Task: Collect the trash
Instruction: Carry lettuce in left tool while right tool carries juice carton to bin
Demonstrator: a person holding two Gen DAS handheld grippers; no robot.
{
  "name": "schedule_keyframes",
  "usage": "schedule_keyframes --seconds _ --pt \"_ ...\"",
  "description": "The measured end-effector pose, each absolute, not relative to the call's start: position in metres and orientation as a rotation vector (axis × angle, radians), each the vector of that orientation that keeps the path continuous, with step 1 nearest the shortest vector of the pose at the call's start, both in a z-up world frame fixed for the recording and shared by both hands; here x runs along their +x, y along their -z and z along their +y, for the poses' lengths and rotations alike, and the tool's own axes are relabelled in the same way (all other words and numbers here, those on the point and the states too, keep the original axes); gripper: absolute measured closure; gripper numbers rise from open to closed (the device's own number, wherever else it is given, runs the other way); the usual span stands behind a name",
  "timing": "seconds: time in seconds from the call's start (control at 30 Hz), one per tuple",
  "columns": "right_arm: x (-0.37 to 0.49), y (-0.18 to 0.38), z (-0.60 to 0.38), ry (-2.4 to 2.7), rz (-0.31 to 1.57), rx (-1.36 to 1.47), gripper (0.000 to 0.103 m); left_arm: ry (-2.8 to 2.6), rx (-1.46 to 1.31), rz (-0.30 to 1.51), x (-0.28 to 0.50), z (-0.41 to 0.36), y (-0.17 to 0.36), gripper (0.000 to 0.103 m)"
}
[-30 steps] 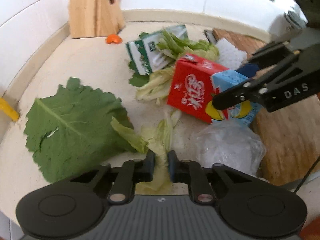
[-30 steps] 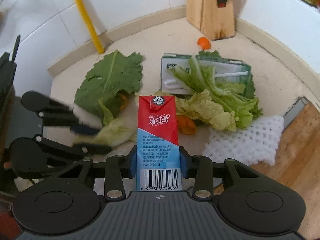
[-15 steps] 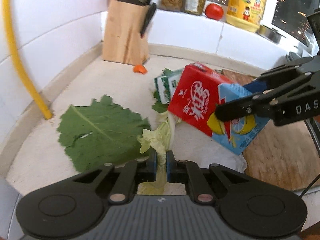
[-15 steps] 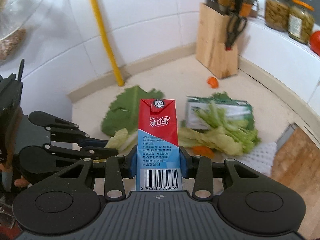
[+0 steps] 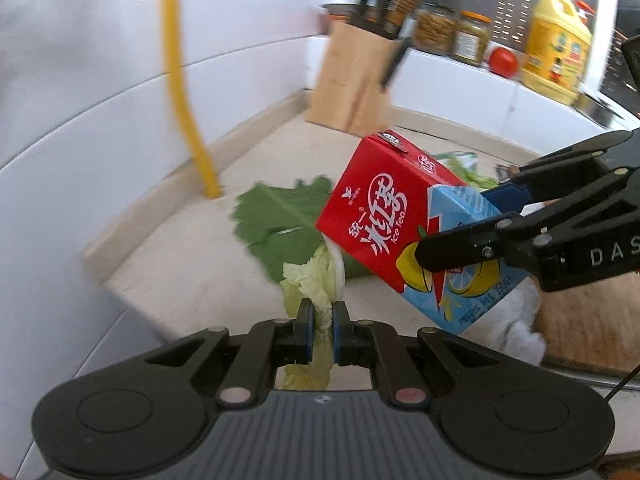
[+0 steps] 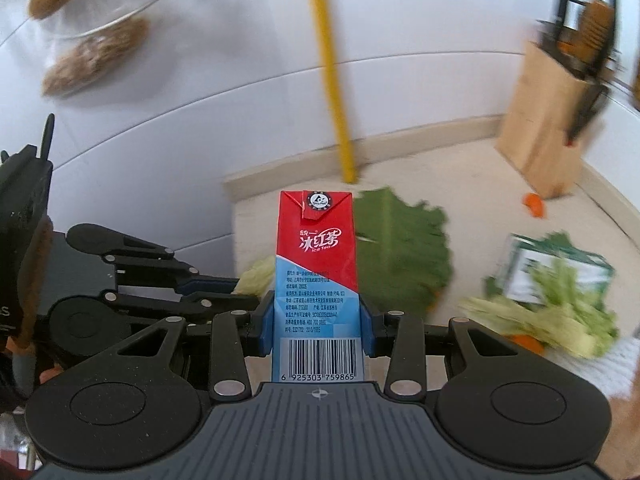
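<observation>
Two grippers are working over one kitchen counter [image 5: 192,264], each carrying one piece of trash. The left gripper [image 5: 320,322] is pinching one pale cabbage leaf [image 5: 316,276] between nearly closed fingers, the leaf sticking out above and below the pads. The right gripper [image 6: 318,322] is clamping one red-and-blue tea carton [image 6: 316,276] by its lower half, barcode end nearest the camera, fingers about half spread against its two sides; from the left wrist view the same carton [image 5: 384,220] is hanging tilted in the air, just right of the cabbage.

Lying on the counter are one big dark green leaf [image 6: 400,256], one green-and-white box [image 6: 560,264] under a heap of lettuce [image 6: 560,316], and two orange scraps, one [image 6: 534,204] by the knife block [image 6: 548,128]. One yellow pipe [image 6: 332,72] is running up the wall.

Compared with a second ago, both grippers are sitting higher and further back from the pile: cabbage and carton have left the counter, and the wall and windowsill jars are now filling the view.
</observation>
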State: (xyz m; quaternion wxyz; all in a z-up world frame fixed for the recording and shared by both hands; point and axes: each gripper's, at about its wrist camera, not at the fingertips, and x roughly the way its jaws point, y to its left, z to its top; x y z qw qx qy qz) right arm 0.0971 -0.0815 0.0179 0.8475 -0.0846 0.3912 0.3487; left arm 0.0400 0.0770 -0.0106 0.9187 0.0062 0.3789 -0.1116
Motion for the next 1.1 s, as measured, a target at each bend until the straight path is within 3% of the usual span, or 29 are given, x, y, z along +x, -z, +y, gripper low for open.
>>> schedule_keyframes --seconds 0.67,1.1 --pt "0.062 0.014 0.061 -1.009 0.865 -0.318 0.056 -0.088 -0.116 0.804 -0.034 0.177 0.037 0.097" --pt "0.047 0.029 0.097 -1.044 0.883 -0.382 0.056 -0.189 -0.148 0.799 -0.046 0.205 0.053 0.097"
